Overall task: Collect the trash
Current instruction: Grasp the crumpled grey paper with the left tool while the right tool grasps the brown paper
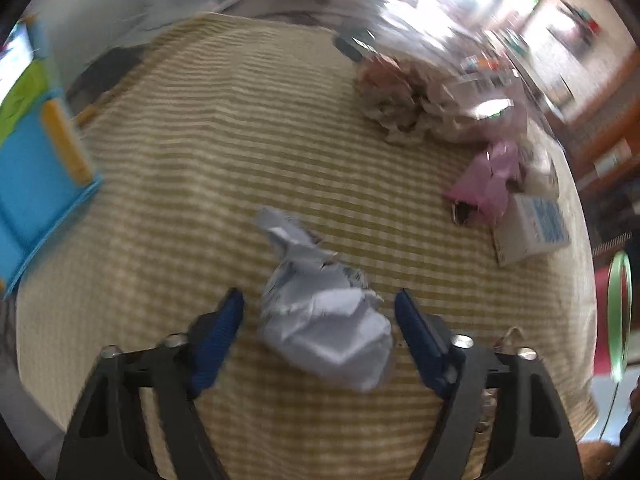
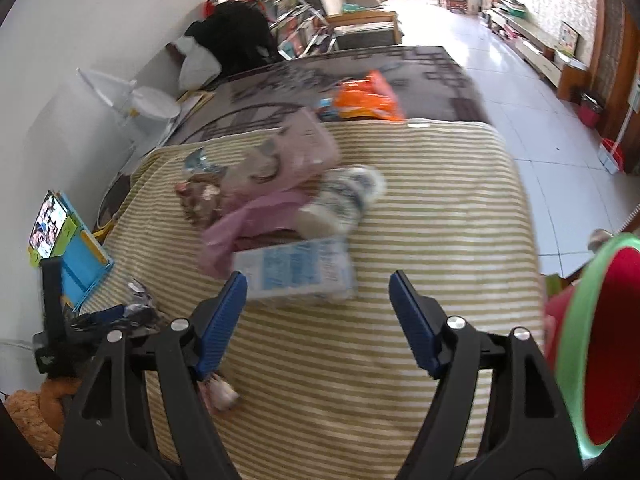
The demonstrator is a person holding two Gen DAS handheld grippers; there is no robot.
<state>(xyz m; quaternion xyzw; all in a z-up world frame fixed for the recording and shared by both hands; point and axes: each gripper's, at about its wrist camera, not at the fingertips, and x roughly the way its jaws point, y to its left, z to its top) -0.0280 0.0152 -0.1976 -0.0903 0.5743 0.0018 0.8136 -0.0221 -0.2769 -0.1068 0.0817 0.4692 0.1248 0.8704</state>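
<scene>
Left wrist: my left tool (image 1: 320, 308) hanging spread, pads flanking paper ball (image 1: 324, 312) lying on striped cloth (image 1: 200, 140), not pinching. Right wrist: my right tool (image 2: 318, 308) gaping empty, box (image 2: 296, 272) just beyond tips, bin (image 2: 576, 344) sitting at right.

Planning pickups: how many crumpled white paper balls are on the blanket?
1: the crumpled white paper ball lies on the blanket between the jaws of the open left gripper. More may hide in the pile.
</scene>
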